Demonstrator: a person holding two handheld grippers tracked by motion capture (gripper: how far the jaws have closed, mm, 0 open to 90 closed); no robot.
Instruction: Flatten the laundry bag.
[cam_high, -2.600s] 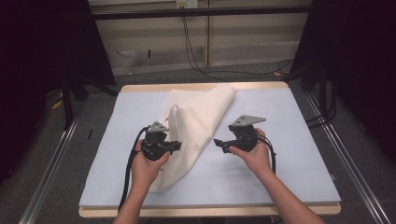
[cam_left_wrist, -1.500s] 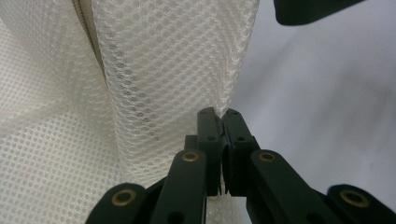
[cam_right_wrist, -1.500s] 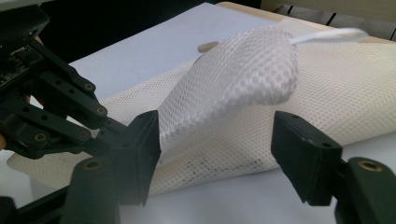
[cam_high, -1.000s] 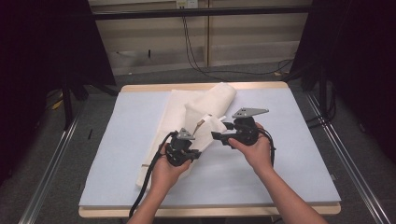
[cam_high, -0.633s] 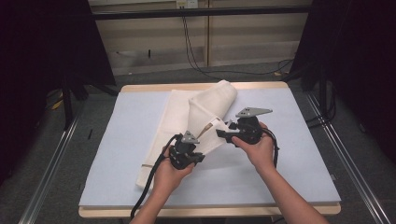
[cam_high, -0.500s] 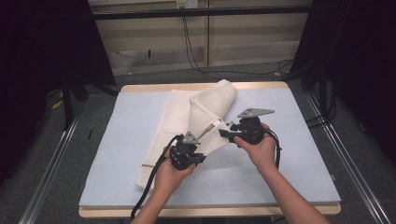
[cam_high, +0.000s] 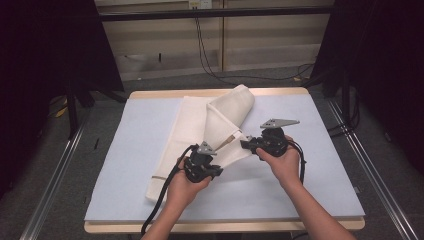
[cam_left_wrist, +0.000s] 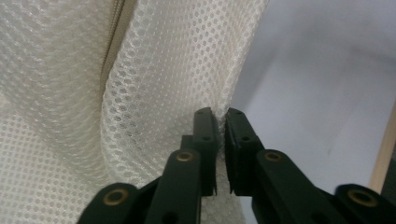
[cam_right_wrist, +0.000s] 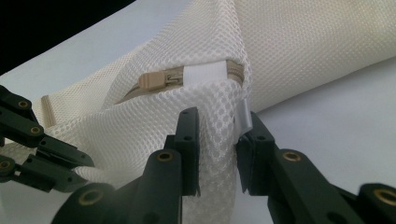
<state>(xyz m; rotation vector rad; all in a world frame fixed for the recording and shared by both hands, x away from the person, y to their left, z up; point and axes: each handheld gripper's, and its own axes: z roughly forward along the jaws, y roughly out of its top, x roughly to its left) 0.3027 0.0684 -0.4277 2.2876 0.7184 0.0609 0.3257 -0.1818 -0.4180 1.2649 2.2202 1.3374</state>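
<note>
A cream mesh bag (cam_high: 200, 120) with a tan zipper (cam_right_wrist: 154, 80) lies half folded on the pale mat (cam_high: 325, 175). My left gripper (cam_high: 212, 149) is at the bag's near fold. In the left gripper view its jaws (cam_left_wrist: 219, 116) pinch a mesh edge (cam_left_wrist: 163, 74); they have just been opening slightly, with the mesh still pressed between them. My right gripper (cam_high: 245, 144) comes in from the right at the bag's corner. Its jaws (cam_right_wrist: 217, 121) have just been closing and squeeze bunched mesh (cam_right_wrist: 215, 107) below the zipper's end. The left gripper's fingers (cam_right_wrist: 28, 140) show beside it.
The mat covers a wooden table (cam_high: 225, 226). Metal rails (cam_high: 50, 195) run along both sides of the table. Cables (cam_high: 210, 55) hang at the back wall. Bare mat lies to the left of and in front of the bag.
The left gripper has carried the bag's edge from the left toward the middle, folding the bag over. The right gripper has shifted slightly left onto the bag's corner.
</note>
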